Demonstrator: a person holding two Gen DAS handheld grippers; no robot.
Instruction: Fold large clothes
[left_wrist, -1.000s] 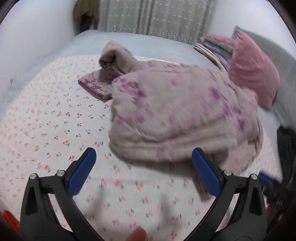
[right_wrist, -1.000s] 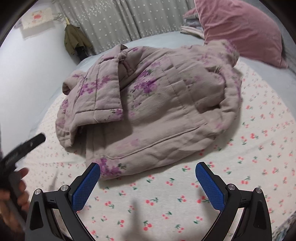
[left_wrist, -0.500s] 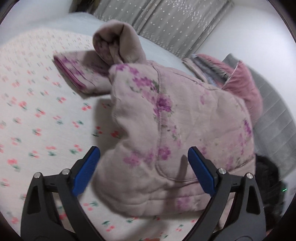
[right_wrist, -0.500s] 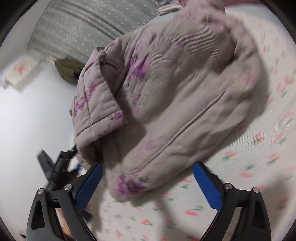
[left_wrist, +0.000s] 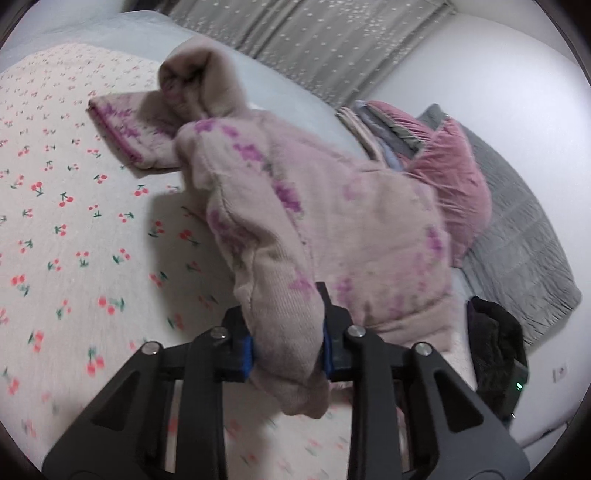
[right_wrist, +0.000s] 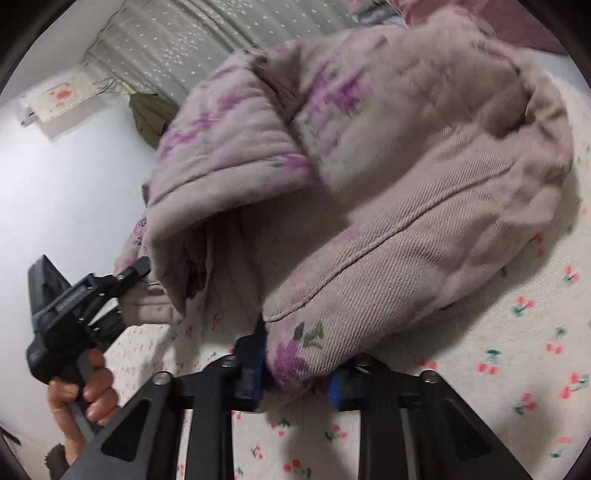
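Note:
A padded pale-pink jacket with purple flowers (left_wrist: 332, 221) lies bunched on a bed sheet printed with cherries (left_wrist: 74, 229). My left gripper (left_wrist: 288, 354) is shut on the jacket's near hem edge, which bulges between its blue pads. In the right wrist view the same jacket (right_wrist: 406, 177) fills the frame, and my right gripper (right_wrist: 295, 373) is shut on its other near corner. The left gripper also shows in the right wrist view (right_wrist: 136, 273), held by a hand and clamped on the jacket's far left edge. A sleeve (left_wrist: 192, 96) sticks up at the back.
A pink pillow (left_wrist: 454, 177) and a grey quilted one (left_wrist: 524, 258) lie at the right, with folded clothes (left_wrist: 380, 129) behind. A black item (left_wrist: 495, 350) sits at the bed's right edge. Grey curtains (left_wrist: 325, 40) and a white wall are behind.
Both grippers moved in to the jacket's near edge and closed on it, having been open. The hem is now lifted off the sheet.

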